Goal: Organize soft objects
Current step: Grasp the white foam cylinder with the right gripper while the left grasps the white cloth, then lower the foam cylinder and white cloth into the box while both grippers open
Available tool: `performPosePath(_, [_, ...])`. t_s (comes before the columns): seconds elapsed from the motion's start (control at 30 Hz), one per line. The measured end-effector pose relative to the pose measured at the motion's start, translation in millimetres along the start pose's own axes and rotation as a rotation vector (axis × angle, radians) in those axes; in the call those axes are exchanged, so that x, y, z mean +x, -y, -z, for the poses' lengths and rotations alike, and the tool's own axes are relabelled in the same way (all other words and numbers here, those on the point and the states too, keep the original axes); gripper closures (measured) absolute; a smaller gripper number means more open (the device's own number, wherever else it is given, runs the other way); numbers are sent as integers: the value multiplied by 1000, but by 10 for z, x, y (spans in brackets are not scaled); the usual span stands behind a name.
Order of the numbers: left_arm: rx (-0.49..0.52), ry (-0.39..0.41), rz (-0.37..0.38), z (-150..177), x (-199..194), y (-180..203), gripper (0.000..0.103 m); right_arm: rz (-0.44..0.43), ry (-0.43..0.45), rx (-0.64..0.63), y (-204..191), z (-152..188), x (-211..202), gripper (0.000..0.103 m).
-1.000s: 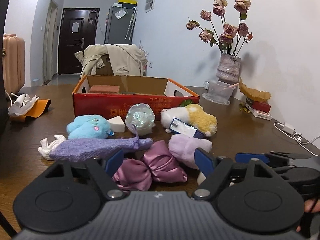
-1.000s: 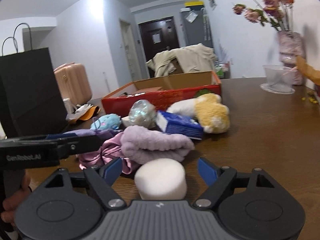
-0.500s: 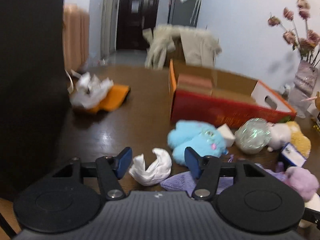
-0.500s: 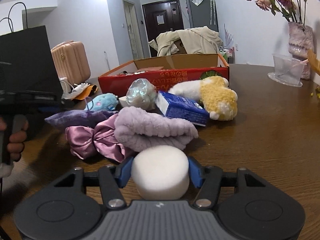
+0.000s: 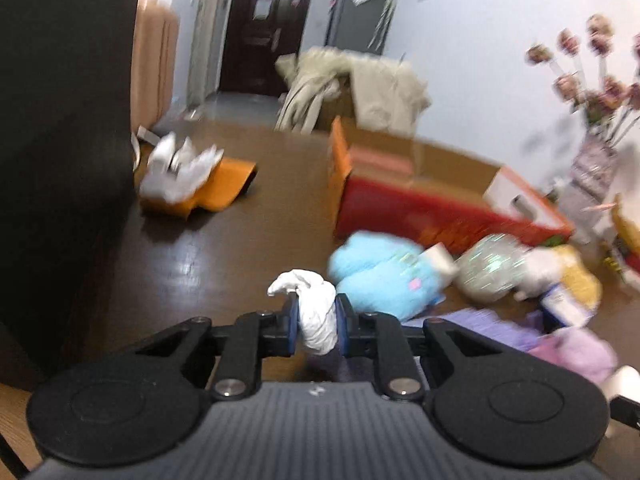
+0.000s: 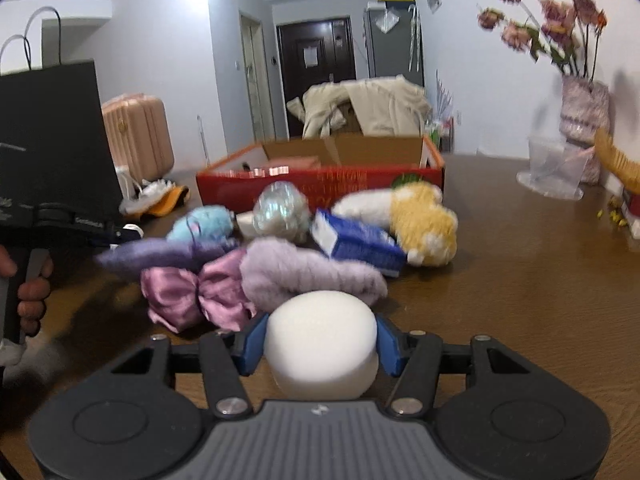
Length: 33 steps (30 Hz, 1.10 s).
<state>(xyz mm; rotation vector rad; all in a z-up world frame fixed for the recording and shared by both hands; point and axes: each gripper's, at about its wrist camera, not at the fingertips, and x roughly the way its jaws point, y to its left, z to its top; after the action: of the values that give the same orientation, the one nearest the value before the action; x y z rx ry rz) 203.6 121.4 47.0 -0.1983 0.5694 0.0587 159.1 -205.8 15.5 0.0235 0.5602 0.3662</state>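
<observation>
My left gripper (image 5: 317,320) has its blue pads pressed on a crumpled white cloth (image 5: 308,282), and its jaws are still closing. It sits just left of a blue plush (image 5: 376,272). My right gripper (image 6: 321,332) is shut on a white foam cylinder (image 6: 322,360), held low over the brown table (image 6: 520,280). Ahead of it lie a lilac fluffy cloth (image 6: 304,272), a pink satin bow (image 6: 200,296), a purple drawstring pouch (image 6: 160,252), an iridescent ball (image 6: 282,210), a blue carton (image 6: 352,238) and a yellow-white plush (image 6: 420,220). Behind them stands an open red cardboard box (image 6: 320,180).
A tall black paper bag (image 5: 60,120) stands close on the left. An orange item with white fabric (image 5: 192,176) lies beyond it. A vase of dried roses (image 6: 584,112) and a clear plastic cup (image 6: 552,168) stand at the right by the wall. A hand (image 6: 32,292) grips the left tool.
My left gripper swung left from the pink bow to the white cloth and closed on it. My right gripper closed its pads onto the white foam cylinder.
</observation>
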Motion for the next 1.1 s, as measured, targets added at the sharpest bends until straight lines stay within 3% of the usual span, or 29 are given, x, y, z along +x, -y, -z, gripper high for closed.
performPosePath(0.2, [44, 127, 125, -303, -372, 178, 84, -20, 114, -3, 30, -356, -253, 48])
performPosePath(0.43, [70, 193, 171, -858, -149, 376, 84, -63, 188, -35, 213, -1071, -9, 48])
performPosePath(0.53, [53, 175, 203, -1150, 176, 399, 84, -110, 161, -4, 323, -1480, 372, 48])
performPosePath(0.63, [42, 103, 203, -1346, 660, 416, 84, -128, 102, 5, 368, -1888, 922, 48])
performPosePath(0.77, [65, 7, 166, -1496, 1345, 496, 83, -148, -58, 66, 386, -2381, 1994, 48])
performPosePath(0.9, [84, -79, 127, -1474, 1903, 518, 80, -81, -191, 110, 348, -2607, 3028, 48])
performPosePath(0.93, [87, -93, 124, -1458, 1994, 515, 77, -56, -213, 106, 318, -2623, 3208, 47])
performPosePath(1.0, [88, -89, 124, -1418, 2064, 499, 45, -27, -236, 93, 289, -2627, 3521, 45])
performPosePath(1.07, [106, -60, 117, -1382, 2045, 510, 43, -11, -266, 93, 291, -2609, 3725, 43])
performPosePath(1.1, [113, -51, 126, -1368, 2019, 509, 43, -15, -271, 105, 303, -2605, 3764, 36])
